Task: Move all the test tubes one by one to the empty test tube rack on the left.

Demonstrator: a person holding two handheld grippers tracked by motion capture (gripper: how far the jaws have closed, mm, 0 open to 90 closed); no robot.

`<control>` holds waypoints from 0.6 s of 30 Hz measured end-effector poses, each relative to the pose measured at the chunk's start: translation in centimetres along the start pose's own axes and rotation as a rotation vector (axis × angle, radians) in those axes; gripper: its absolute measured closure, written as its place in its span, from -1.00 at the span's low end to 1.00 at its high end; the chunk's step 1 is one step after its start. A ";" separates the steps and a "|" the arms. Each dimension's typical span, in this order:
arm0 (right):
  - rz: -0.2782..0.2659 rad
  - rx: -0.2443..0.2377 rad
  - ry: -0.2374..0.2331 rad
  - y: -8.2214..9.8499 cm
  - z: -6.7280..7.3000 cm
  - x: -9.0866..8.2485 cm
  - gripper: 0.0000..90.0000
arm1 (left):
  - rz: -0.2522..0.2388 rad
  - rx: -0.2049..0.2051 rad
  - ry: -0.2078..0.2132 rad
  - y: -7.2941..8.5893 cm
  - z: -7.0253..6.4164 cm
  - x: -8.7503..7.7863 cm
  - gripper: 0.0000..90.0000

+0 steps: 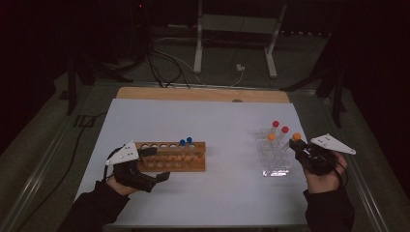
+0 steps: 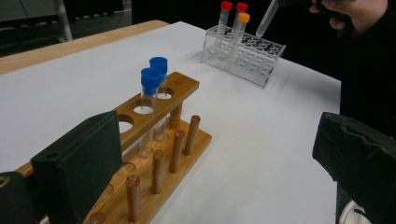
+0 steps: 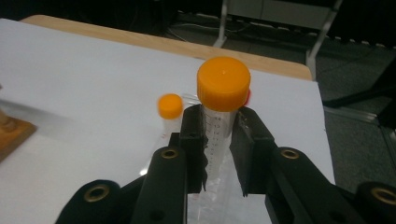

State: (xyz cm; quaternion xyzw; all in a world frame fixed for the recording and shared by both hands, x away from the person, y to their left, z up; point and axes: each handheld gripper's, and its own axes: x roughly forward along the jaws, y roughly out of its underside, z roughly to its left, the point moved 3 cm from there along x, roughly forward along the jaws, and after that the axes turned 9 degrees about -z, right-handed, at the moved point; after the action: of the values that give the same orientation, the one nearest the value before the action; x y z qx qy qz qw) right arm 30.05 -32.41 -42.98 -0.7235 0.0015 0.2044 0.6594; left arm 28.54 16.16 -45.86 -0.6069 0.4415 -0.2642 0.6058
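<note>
My right gripper (image 1: 296, 144) (image 3: 222, 135) is shut on a clear tube with an orange cap (image 1: 296, 136) (image 3: 223, 83), just below the cap. The tube (image 2: 266, 21) hangs upright, its tip above the clear plastic rack (image 1: 275, 164) (image 2: 261, 51). In that rack stand two red-capped tubes (image 1: 275, 124) (image 2: 226, 5) and another orange-capped one (image 1: 271, 137) (image 3: 170, 106). My left gripper (image 1: 155, 164) (image 2: 217, 154) is open wide at the left end of the wooden rack (image 1: 171, 157) (image 2: 159, 154), one jaw on each side of it. Two blue-capped tubes (image 1: 185, 142) (image 2: 151, 80) stand in the wooden rack.
A white sheet (image 1: 217, 125) covers the table, with a wooden edge (image 1: 203, 94) showing at the back. The wooden rack has several free holes and a row of pegs (image 2: 177, 149). Beyond the table are a metal stand (image 1: 237, 38) and cables on the floor.
</note>
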 end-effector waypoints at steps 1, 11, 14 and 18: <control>-0.004 -0.003 -0.007 -0.2 0.2 -0.1 0.66 | 0.001 0.001 0.001 0.0 0.0 0.0 -0.95; -0.007 -0.024 -0.125 -0.9 3.6 -0.3 0.66 | 0.006 0.007 0.017 -0.4 -0.4 0.4 -0.95; 0.001 -0.024 -0.159 -0.8 4.5 -0.2 0.66 | 0.011 0.013 0.023 -0.6 -0.4 0.6 -0.95; 0.017 -0.029 -0.197 -0.5 5.7 0.2 0.66 | 0.008 0.014 0.036 -0.9 -0.6 0.9 -0.95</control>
State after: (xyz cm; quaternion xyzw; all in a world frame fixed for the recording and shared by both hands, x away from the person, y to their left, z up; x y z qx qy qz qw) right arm 28.69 -26.85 -42.84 -0.7093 -0.0604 0.2803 0.6440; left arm 28.69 15.00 -45.12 -0.5961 0.4531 -0.2757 0.6028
